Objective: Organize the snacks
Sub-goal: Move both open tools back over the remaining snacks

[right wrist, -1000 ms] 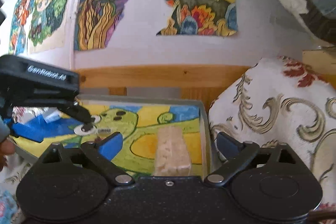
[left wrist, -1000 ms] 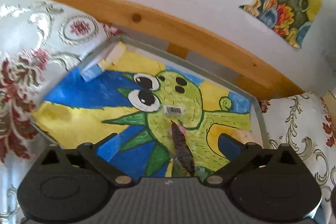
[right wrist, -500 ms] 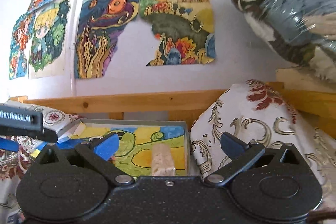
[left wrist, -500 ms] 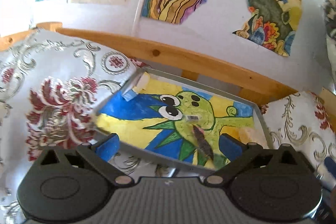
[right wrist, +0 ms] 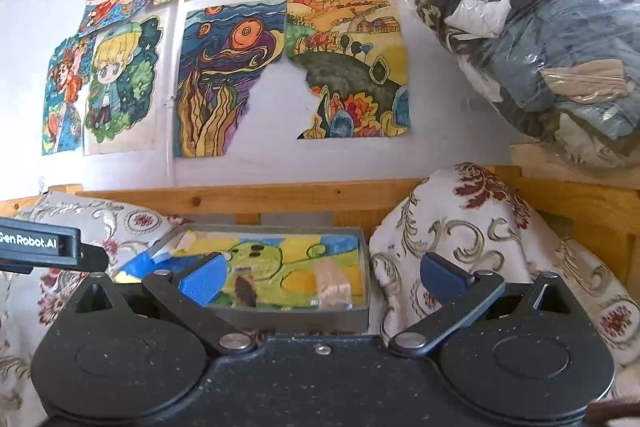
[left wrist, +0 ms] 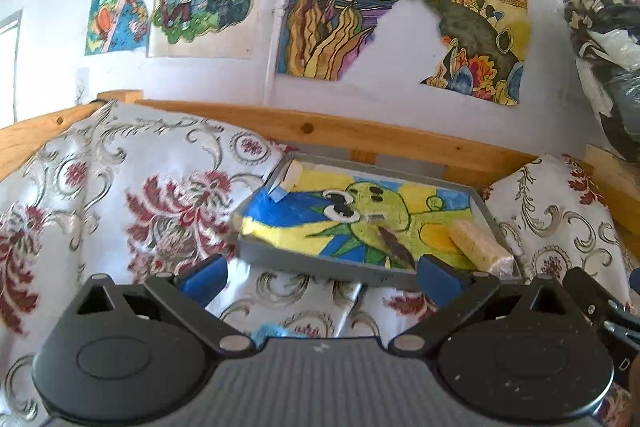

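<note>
The left gripper (left wrist: pixel 320 273) is standing wide open with nothing between its blue pads, and it is backing away: a second ago the tray filled the lower frame with the dark snack right at the fingers; now the grey tray (left wrist: pixel 304 259) is sitting at centre frame, beyond the fingertips. The right gripper (right wrist: pixel 320 277) is likewise spread fully and empty, and is also pulling back and tilting up, the wall drawings (right wrist: pixel 240 75) now filling the upper half of its view.

Inside the tray, on the green cartoon-creature lining, the dark slim snack (left wrist: pixel 394 247) is lying just below centre, and the pale wrapped cracker pack (left wrist: pixel 480 247) is lying to its right, near the tray's right wall, apart from it. A small white-and-blue packet (left wrist: pixel 286 181) is resting in the tray's upper left corner.

Judgement: both items are released and placed; the hands are retreating, either to fetch further snacks or because this placing step is finished. Floral cushions (left wrist: pixel 140 195) are flanking the tray.
</note>
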Demonstrator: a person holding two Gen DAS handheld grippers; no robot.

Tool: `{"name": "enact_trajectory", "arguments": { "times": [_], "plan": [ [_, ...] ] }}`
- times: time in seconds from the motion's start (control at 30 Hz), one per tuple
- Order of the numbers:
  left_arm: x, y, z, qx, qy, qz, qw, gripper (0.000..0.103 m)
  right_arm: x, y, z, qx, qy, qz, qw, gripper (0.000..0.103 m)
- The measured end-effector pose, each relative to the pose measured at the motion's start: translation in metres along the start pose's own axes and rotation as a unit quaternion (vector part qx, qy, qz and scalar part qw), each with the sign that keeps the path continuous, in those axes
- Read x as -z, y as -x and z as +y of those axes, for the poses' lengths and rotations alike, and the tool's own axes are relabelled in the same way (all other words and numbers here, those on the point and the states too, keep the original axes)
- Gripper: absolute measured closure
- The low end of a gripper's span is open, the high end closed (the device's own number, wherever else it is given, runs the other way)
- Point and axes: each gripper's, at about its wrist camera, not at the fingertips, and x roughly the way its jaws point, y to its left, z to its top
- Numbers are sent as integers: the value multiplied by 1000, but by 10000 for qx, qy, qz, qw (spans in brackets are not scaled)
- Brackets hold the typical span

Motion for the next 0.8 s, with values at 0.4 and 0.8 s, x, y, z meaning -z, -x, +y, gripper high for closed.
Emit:
{"name": "enact_trajectory", "arguments": {
  "times": [0.4, 0.8],
  "plan": [
    [38, 44, 39, -36, -138, 264, 9995, 1, 21, 62, 26, -130, 348, 301, 9989, 1],
    [79, 62, 79, -137, -313, 983, 9946, 1, 40, 100, 60, -514, 810, 798, 9922, 1]
  ]
}}
